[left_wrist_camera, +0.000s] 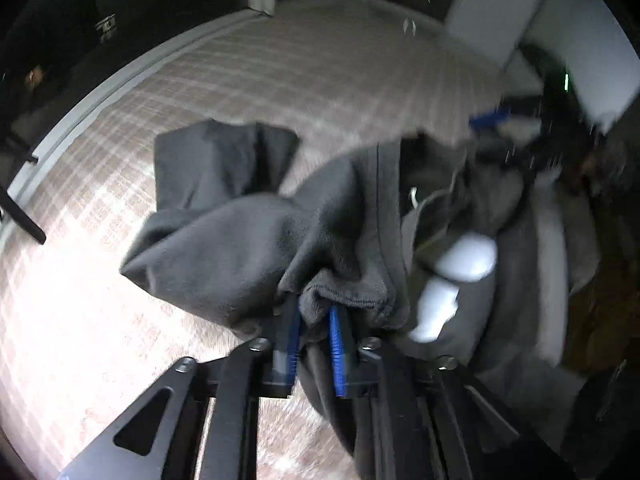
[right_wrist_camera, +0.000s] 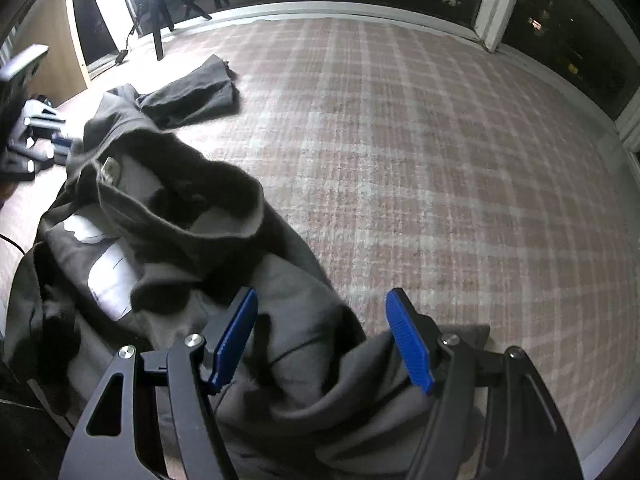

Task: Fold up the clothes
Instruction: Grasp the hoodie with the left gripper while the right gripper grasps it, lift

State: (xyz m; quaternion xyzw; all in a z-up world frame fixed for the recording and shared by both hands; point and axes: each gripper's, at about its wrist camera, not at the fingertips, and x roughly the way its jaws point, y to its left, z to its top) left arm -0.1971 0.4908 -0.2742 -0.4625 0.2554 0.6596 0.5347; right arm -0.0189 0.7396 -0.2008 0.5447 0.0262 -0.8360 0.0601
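On the plaid bedspread [right_wrist_camera: 420,152] we are clamping the crumpled grey hoodie [right_wrist_camera: 168,216] in our left gripper [left_wrist_camera: 314,336]; right gripper [right_wrist_camera: 322,340] jaws are gaping wide at six o'clock, folding largely remaining.

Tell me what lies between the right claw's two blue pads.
In the right wrist view the right claw stands open, and grey hoodie fabric lies below the gap between its pads, not pinched.
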